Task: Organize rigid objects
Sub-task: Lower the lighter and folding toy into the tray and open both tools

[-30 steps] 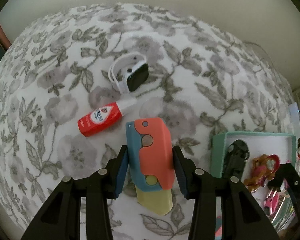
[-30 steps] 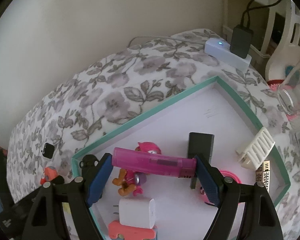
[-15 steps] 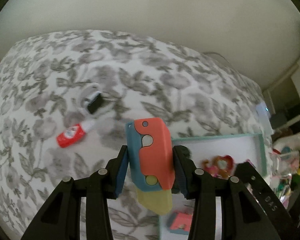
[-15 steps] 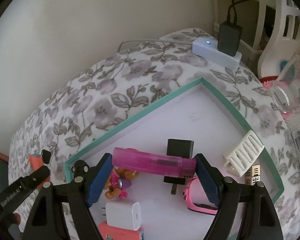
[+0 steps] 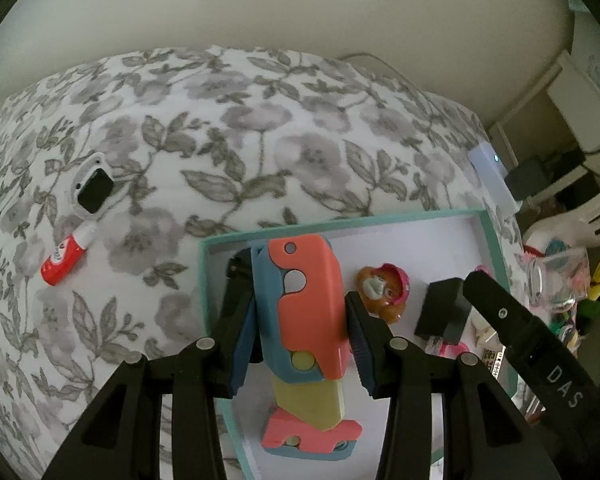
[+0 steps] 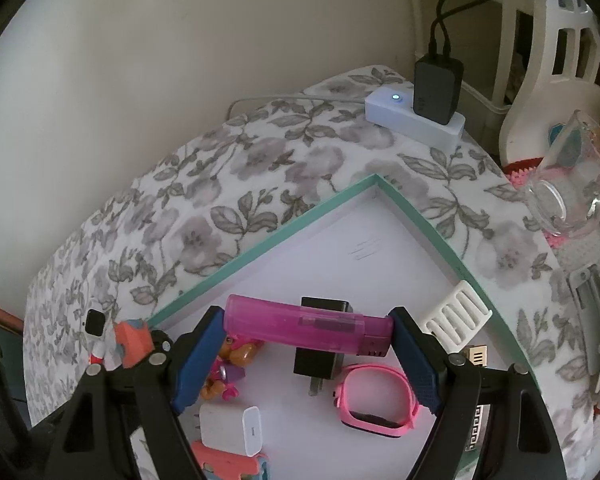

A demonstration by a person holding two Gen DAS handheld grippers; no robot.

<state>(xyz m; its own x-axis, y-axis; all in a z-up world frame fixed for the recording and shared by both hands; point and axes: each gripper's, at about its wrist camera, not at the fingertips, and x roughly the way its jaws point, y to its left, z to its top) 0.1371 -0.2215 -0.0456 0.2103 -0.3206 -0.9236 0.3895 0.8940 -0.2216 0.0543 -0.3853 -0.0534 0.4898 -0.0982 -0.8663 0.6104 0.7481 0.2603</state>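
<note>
My left gripper [image 5: 300, 320] is shut on a coral, blue and yellow plastic toy [image 5: 308, 300], held upright over the left part of a teal-rimmed white box [image 5: 340, 222]. Under it in the box lies a second coral and blue toy [image 5: 312, 436], with a black toy car [image 5: 236, 276] behind the left finger. My right gripper [image 6: 306, 332] is shut on a pink lighter [image 6: 292, 326], gripped end to end above the box [image 6: 260, 256]. A white smartwatch [image 5: 94, 190] and a red tube [image 5: 62, 262] lie on the floral cloth to the left.
The box also holds a small figure [image 5: 384, 292], a black charger [image 6: 320, 360], a pink watch [image 6: 376, 400], a white charger [image 6: 232, 428] and a white clip [image 6: 458, 316]. A white power strip [image 6: 396, 114] sits at the far corner. A glass cup [image 6: 568, 188] lies at the right.
My left gripper has carried the toy to the right, from above the floral cloth to above the box. The right gripper with the lighter has shifted slightly over the box.
</note>
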